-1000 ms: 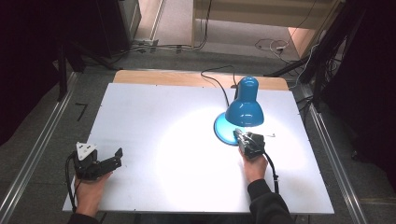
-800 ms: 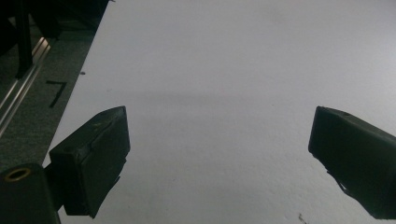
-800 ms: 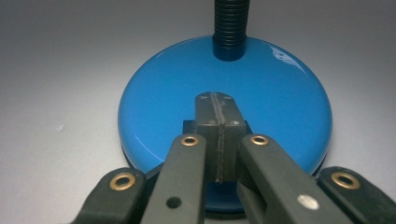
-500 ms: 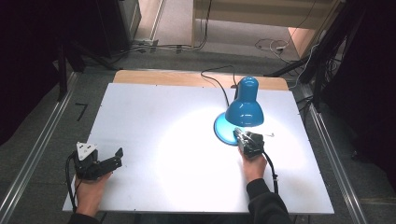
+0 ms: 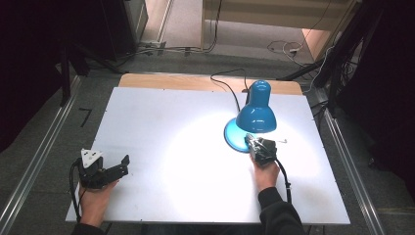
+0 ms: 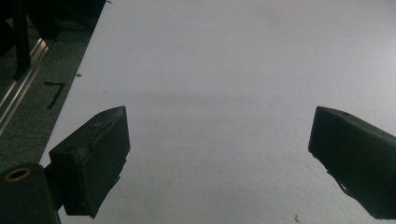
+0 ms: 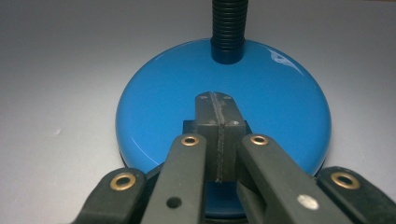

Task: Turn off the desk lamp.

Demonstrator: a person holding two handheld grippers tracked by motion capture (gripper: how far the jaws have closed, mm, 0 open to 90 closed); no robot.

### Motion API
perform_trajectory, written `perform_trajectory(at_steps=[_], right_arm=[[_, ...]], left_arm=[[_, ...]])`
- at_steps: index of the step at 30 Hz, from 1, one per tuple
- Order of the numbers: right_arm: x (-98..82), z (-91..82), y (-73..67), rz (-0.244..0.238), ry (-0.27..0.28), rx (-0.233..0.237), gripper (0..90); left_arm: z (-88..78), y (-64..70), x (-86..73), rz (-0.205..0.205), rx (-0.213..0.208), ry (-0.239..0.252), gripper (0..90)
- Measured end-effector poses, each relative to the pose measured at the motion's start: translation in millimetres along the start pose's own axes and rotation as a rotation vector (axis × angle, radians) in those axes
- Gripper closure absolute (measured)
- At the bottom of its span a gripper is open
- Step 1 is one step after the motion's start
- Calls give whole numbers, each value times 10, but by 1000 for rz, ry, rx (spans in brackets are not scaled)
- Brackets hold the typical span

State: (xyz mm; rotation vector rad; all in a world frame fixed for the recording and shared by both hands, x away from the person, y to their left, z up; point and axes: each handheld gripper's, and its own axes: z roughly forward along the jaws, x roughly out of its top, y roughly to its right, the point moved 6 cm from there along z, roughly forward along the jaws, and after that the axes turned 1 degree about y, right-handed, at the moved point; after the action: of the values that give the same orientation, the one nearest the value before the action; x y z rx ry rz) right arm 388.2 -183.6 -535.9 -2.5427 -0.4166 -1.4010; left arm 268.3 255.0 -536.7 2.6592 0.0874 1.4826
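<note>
A blue desk lamp (image 5: 256,110) stands at the right of the white table (image 5: 161,117) and throws a bright pool of light on it. Its round blue base (image 7: 154,107) carries a black ribbed neck (image 7: 228,28). My right gripper (image 5: 250,139) is shut, jaws pressed flat together with nothing between them. In the right gripper view its tips (image 7: 215,100) rest on top of the base over a small dark square part (image 7: 187,126). My left gripper (image 5: 123,166) lies near the front left corner, held in a hand. In the left gripper view it (image 6: 219,154) is open over bare table.
The lamp's black cord (image 5: 230,81) runs off the back edge of the table. A small white scrap (image 5: 282,141) lies right of the base. Metal rails (image 5: 44,156) flank the table on both sides, and cables (image 5: 284,48) lie on the floor behind.
</note>
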Motion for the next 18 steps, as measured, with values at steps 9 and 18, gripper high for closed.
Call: perform_trajectory(at_steps=[9, 18], right_arm=[[5, 27, 7, -5, -11, -15, 879], [28, 59, 15, 6, -8, -24, 877]], left_arm=[[-3, -1, 0, -2, -1, 0, 59], [-6, -11, 0, -4, -3, 3, 59]])
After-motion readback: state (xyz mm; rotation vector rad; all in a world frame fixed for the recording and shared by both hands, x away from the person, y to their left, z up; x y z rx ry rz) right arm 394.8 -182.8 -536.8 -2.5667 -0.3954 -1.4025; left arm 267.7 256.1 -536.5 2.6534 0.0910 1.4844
